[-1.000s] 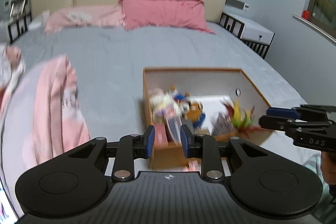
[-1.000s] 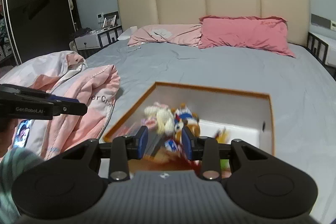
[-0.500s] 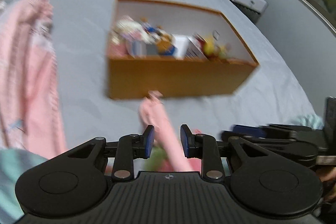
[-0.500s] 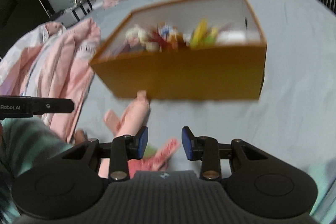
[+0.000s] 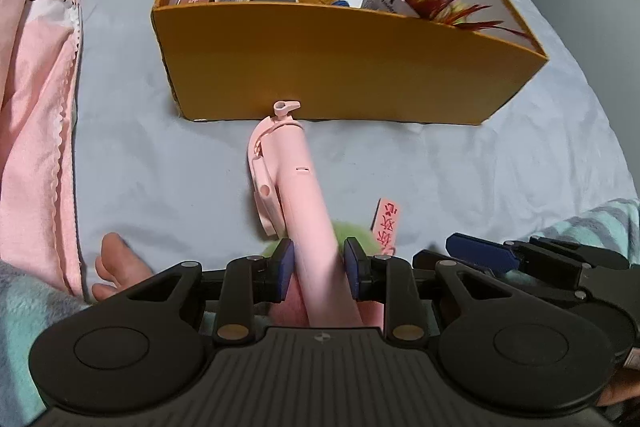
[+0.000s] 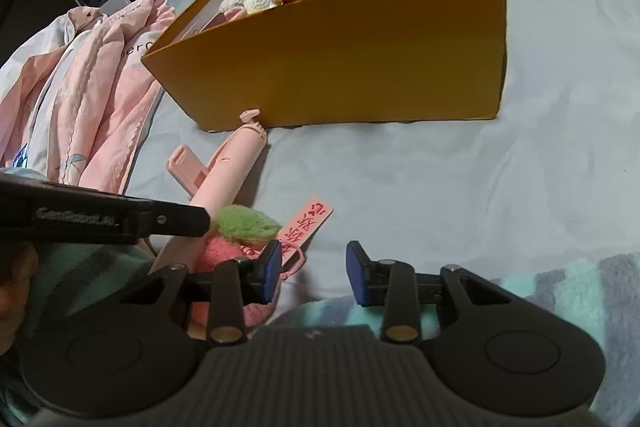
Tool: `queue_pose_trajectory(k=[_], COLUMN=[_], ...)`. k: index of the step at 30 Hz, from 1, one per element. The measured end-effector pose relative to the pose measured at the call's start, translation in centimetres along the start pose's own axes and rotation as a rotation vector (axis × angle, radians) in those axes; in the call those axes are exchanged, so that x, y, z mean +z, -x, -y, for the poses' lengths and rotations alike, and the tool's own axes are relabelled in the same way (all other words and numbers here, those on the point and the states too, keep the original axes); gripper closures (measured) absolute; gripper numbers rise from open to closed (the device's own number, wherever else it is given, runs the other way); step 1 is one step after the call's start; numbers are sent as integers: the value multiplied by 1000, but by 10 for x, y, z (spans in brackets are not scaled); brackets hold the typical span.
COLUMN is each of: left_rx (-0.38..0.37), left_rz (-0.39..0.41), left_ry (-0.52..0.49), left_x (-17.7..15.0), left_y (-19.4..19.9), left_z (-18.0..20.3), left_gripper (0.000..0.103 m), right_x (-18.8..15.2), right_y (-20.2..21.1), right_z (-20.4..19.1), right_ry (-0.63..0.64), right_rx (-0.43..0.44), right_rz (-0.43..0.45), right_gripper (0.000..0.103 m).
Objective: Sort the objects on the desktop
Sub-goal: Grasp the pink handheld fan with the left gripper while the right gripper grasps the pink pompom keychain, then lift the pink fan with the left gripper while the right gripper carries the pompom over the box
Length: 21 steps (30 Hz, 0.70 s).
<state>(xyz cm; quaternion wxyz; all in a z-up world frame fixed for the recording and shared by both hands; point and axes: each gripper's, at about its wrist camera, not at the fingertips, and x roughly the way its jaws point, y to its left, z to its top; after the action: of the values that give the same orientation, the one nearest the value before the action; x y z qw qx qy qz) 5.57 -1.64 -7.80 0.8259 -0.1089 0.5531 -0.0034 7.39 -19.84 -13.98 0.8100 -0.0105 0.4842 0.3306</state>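
A long pink stick-like gadget (image 5: 294, 183) lies on the grey bed sheet, its tip at the orange box (image 5: 340, 63). My left gripper (image 5: 316, 265) is open with its jaws either side of the gadget's near end, not closed on it. A pink plush with a green tuft (image 6: 246, 225) and a pink paper tag (image 6: 306, 225) lie beside it. My right gripper (image 6: 312, 273) is open and empty, just right of the plush. The gadget also shows in the right wrist view (image 6: 224, 171). The box (image 6: 352, 55) holds plush toys, cards and feathers.
A pink quilt (image 5: 36, 75) lies bunched on the left of the bed. A bare foot (image 5: 116, 267) and teal striped fabric (image 5: 600, 223) are at the near edge. Nightstands stand at the far corners.
Both grippers have dropped and tilted down from a view across the bed to the sheet in front of the box. The left jaws now straddle the pink gadget.
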Motion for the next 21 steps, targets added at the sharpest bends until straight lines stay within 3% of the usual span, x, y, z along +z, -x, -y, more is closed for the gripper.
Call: queue_pose_trajectory(k=[3,9,17,21], left_rx=[16,72,85,93], left_rz=[4,103,78,79], left_ry=[13,39,132,130], left_x=[0,6,21,26], left_y=[3,21,-4,-12], left_z=[-1,-8,-19,-16], left_gripper=[73,73,73,87], right_x=[0,5,7,8], right_y=[-3,-8,-17,-21], right_z=[2,3,4,4], right_ry=[4,-1,-9,-14], right_rx=[7,26,49,57], right_rz=[-6,-14,-33,-41], right_gripper=[65,65,65,65])
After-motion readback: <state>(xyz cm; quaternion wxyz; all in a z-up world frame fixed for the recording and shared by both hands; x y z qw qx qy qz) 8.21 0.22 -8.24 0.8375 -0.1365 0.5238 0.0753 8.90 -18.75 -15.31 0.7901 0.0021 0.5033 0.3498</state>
